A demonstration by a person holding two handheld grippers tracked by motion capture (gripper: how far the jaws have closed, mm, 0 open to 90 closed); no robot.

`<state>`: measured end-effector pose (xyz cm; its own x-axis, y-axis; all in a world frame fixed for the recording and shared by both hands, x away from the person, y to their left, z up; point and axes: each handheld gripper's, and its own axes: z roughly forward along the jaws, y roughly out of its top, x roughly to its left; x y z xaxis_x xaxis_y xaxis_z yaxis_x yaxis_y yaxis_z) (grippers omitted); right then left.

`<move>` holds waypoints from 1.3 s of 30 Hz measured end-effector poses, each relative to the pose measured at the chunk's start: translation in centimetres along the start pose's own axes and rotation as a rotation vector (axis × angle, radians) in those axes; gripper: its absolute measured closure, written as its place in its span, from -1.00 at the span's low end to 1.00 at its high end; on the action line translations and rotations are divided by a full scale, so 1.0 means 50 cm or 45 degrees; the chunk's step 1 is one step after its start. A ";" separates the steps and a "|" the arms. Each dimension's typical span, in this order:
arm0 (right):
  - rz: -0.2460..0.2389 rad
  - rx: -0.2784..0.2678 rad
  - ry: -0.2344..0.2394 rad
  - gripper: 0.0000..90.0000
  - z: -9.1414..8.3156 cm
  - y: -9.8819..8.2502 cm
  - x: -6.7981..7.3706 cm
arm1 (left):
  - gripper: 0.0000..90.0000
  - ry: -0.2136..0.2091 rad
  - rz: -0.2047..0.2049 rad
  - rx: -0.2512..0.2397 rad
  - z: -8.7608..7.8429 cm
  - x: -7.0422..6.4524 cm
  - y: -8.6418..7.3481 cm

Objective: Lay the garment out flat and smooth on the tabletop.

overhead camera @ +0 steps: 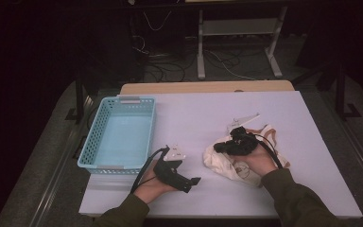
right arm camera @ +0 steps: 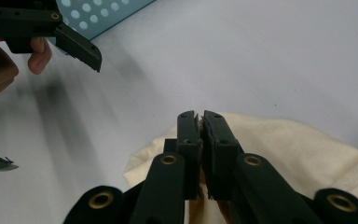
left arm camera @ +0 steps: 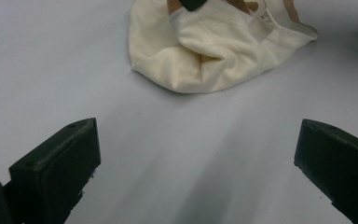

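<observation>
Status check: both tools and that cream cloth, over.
Right tool shut on crumpled cream cloth garment. Left tool open, empty, over the white table. Light blue plastic basket off left, nothing blocking.

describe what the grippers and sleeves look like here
Both are black handheld tools. The left gripper has a black cable looping from it and a pale three-cornered plate on top; its jaws are thick black blocks with small screw holes. The right gripper has slim black jaws on arms with brass-coloured rivets, and a black cable trails from it as well. The person wears dark olive long sleeves.
</observation>
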<state>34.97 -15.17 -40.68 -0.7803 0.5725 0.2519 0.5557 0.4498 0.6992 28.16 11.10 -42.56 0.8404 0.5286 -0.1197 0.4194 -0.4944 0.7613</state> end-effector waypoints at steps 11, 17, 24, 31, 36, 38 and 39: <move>-0.047 -0.065 0.034 0.90 -0.025 0.008 0.021 | -1.00 0.001 0.011 0.011 -0.003 0.002 0.001; -0.092 -0.080 0.066 0.90 -0.044 0.007 0.048 | -1.00 0.007 -0.009 -0.011 -0.001 0.001 0.000; -0.141 -0.077 0.104 0.90 -0.060 -0.005 0.074 | -1.00 0.009 -0.006 -0.009 -0.003 0.002 0.000; -0.162 -0.040 0.131 0.90 -0.059 -0.026 0.089 | -1.00 0.010 0.002 0.000 -0.006 0.004 0.001; -0.168 -0.008 0.146 0.90 -0.057 -0.044 0.100 | -1.00 0.016 -0.021 -0.012 -0.005 0.003 0.000; -0.164 -0.002 0.151 0.90 -0.057 -0.047 0.102 | -1.00 0.016 -0.020 -0.010 -0.005 0.003 0.000; -0.160 0.009 0.158 0.90 -0.055 -0.056 0.103 | -1.00 0.015 -0.019 -0.009 -0.005 0.003 0.000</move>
<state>28.58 -15.36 -39.49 -0.8730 0.4226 0.2437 0.4532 0.5178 0.7256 28.20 11.33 -42.44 0.8300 0.5440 -0.1234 0.4294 -0.4819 0.7638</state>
